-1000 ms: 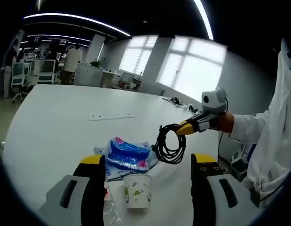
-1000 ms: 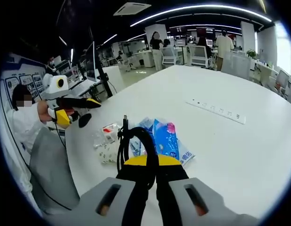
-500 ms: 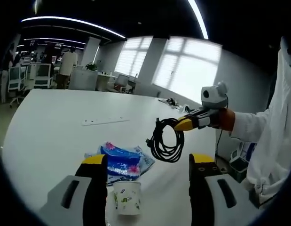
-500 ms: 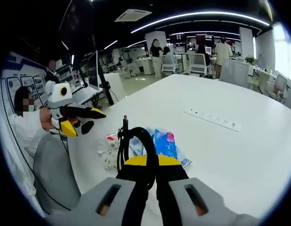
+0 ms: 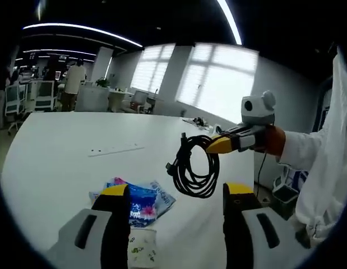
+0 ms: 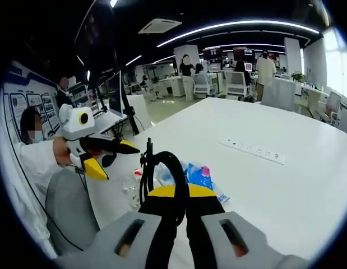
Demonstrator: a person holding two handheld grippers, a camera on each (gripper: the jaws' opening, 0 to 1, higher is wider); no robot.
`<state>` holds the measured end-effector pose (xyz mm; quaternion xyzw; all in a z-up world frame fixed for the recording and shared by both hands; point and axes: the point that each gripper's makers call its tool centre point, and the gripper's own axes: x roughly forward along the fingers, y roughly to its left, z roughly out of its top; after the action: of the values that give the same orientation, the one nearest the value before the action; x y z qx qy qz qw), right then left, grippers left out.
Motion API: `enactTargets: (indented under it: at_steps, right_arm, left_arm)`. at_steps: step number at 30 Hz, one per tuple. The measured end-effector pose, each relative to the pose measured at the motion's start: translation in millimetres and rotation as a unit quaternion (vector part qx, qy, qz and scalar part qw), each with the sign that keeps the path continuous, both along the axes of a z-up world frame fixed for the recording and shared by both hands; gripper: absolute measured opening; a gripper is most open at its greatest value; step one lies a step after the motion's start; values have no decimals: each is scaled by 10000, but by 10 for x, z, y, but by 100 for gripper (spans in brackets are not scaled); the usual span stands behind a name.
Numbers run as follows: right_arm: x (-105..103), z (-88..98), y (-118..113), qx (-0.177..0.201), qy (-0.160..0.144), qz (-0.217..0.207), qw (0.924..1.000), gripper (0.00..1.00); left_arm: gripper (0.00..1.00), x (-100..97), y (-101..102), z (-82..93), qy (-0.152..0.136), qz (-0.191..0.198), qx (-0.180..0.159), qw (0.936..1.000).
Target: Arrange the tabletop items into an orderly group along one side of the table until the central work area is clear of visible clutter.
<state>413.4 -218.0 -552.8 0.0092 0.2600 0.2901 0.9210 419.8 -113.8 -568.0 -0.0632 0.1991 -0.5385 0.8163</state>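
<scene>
Big white table (image 5: 61,145) runs far back, w/ a white power strip (image 6: 253,151) lying flat well out toward its middle, apart from everything else. Nearer the person's edge sits the clutter group: blue tissue pack (image 5: 140,203) w/ pink print, a printed paper cup (image 5: 140,255) just beside it on the near side, & some clear wrapper bits (image 6: 130,182) next to those; too blurry to say what the bits are. Black coiled cable (image 5: 193,165) is off the table, up in the air, hanging from the right hand-held gripper (image 5: 218,144), whose jaws are pinched closed on the top of the coil; in the right gripper view the loop (image 6: 162,174) stands upright between those closed jaws, plug end sticking up. Coil's plane hangs roughly vertical, long axis running down toward the table. Key relation: cable hangs above & to the right of the tissue pack in the left gripper view, so the group lies below and a bit left of it; right arm is extended fwd over the table edge, sleeve & orange glove visible. Left hand-held gripper (image 5: 170,224) is spread wide, holding nothing, w/ cup & tissue pack lying between and ahead of its jaws, so it's the nearer one to those. In the right gripper view it (image 6: 109,157) hovers raised at the table edge. Prob. next: lower the cable beside the group; risk = coil springing loose on release.
</scene>
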Motion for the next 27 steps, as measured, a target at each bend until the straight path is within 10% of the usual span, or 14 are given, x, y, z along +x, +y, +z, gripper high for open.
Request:
enactTargets:
  at_steps: [27]
  right_arm:
    - [-145, 171, -100, 480, -167, -237, 9984, 1]
  left_arm:
    - [23, -111, -584, 27, -40, -230, -77, 9997]
